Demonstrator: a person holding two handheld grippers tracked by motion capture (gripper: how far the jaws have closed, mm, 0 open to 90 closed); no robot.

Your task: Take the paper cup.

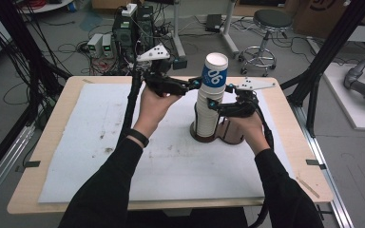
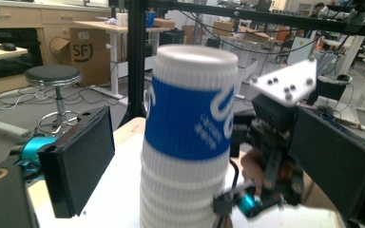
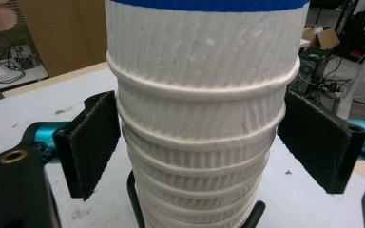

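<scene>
Ribbed white paper makes up the stack of cups (image 3: 199, 142) that stands inverted in a brown cup carrier (image 1: 230, 135) on the grey mat (image 1: 100, 142), toward the far right of the wooden table (image 1: 38, 180). Nearest the person, the right gripper (image 1: 214, 105) brackets the lower cups; in the right gripper view its black pads sit against the rolled rims on both sides, so I judge it clamped on the stack to steady it. Higher and farther, the left gripper (image 1: 197, 84) reaches the top cup (image 2: 190, 114), the one with the blue printed sleeve. In the left gripper view its jaws stand apart, the left pad well clear of the wall, so nothing is gripped there.

These cups are likely very light and thin-walled. They should crush or go oval under a hard squeeze, and the ribbing gives the pads some bite. Nested cups tend to stick together, so the best hold on the top one is probably across the blue sleeve, with a gentle pinch. The lower hand should stay on the rims beneath. Beyond the table stand a black stool (image 1: 271, 21) and tangled floor cables (image 1: 71, 47).
</scene>
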